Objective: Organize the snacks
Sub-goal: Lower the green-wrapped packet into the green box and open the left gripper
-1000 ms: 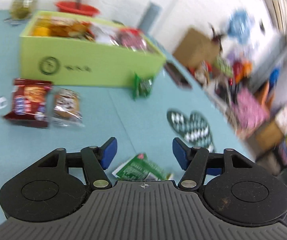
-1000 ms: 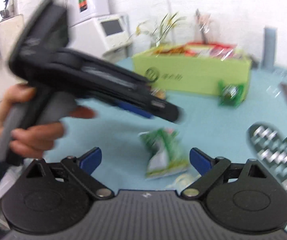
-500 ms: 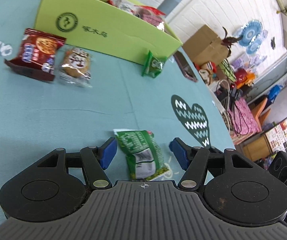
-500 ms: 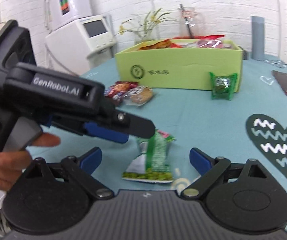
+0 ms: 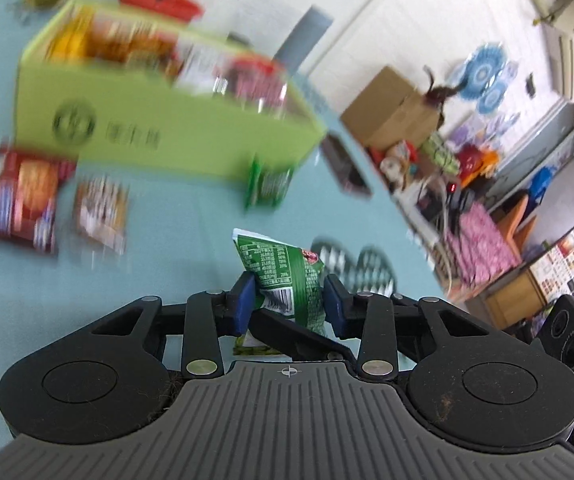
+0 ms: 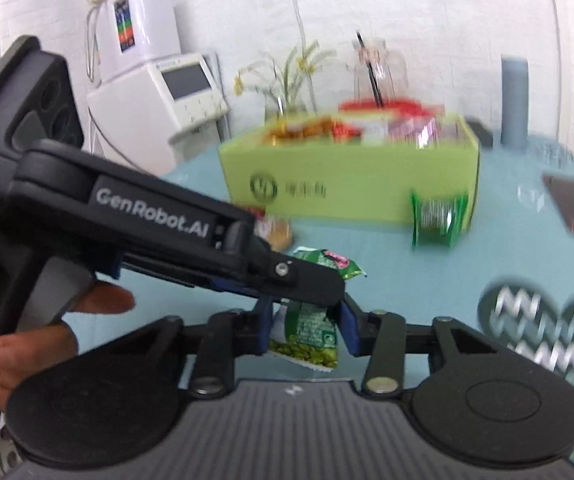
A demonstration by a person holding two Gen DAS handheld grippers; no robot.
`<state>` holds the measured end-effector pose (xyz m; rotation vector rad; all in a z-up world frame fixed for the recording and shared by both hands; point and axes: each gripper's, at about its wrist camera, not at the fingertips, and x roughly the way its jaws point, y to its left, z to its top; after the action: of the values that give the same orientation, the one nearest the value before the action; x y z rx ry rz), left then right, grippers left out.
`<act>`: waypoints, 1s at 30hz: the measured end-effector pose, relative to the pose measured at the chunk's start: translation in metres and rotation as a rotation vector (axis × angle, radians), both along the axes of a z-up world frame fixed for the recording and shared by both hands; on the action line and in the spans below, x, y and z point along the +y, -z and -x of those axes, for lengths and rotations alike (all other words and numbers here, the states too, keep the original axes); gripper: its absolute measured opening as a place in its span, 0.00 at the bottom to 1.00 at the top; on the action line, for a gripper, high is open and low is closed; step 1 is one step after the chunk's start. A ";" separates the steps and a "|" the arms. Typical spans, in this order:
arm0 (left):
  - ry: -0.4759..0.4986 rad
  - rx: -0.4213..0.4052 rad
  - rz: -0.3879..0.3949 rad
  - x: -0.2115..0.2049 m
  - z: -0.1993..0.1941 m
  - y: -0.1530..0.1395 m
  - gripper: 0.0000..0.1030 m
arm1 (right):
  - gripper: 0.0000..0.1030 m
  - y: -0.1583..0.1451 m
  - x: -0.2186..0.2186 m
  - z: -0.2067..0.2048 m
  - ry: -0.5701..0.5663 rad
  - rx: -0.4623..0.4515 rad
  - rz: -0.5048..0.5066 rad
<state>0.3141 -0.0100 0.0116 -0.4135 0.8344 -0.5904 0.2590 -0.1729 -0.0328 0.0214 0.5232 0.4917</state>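
Left gripper (image 5: 289, 304): lower centre of the left view, its two blue pads closing on the green packet (image 5: 287, 280), which stands pinched between them.
Right gripper (image 6: 305, 326): lower centre of the right view, clamped on the lower end of the same packet (image 6: 307, 330); one of its black fingers crosses under the packet in the left view.
Hand (image 6: 27, 344): one in sight, lower left of the right view, wrapped round the left gripper's grey handle.
Green packets: two; the held one at centre, a second (image 5: 269, 184) leaning on the box's near right corner.
Other loose snacks: two at left of the left view, a red pack (image 5: 23, 196) and a brown one (image 5: 101, 212) just beside it, both blurred.
Box (image 5: 191, 140): one, lime green, upper left of the left view, full of snacks too smeared to count.
Table (image 5: 167, 248): one teal top with a dark heart mark (image 6: 543, 328) at lower right.
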 end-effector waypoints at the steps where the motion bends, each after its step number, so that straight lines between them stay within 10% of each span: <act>1: -0.007 -0.036 -0.002 -0.001 -0.011 -0.013 0.14 | 0.48 -0.011 0.000 -0.014 -0.005 -0.027 0.000; 8: -0.066 -0.163 -0.046 0.004 -0.107 -0.066 0.14 | 0.49 -0.051 0.010 -0.133 -0.040 -0.074 -0.030; 14: -0.096 -0.087 -0.079 0.012 -0.177 -0.037 0.14 | 0.51 -0.028 0.021 -0.211 -0.073 0.023 -0.019; 16: -0.100 -0.080 -0.083 0.015 -0.184 -0.025 0.28 | 0.63 -0.019 0.023 -0.219 -0.075 0.043 -0.026; 25: -0.107 -0.224 -0.025 0.035 -0.122 -0.055 0.56 | 0.95 -0.054 -0.033 -0.135 0.032 -0.138 -0.041; 30: -0.026 -0.180 -0.002 0.021 -0.078 -0.034 0.62 | 0.97 -0.010 -0.062 -0.091 0.103 -0.012 0.030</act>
<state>0.3926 0.0112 0.0460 -0.3632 0.6563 -0.5930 0.3504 -0.2353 -0.0229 0.0164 0.5149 0.3827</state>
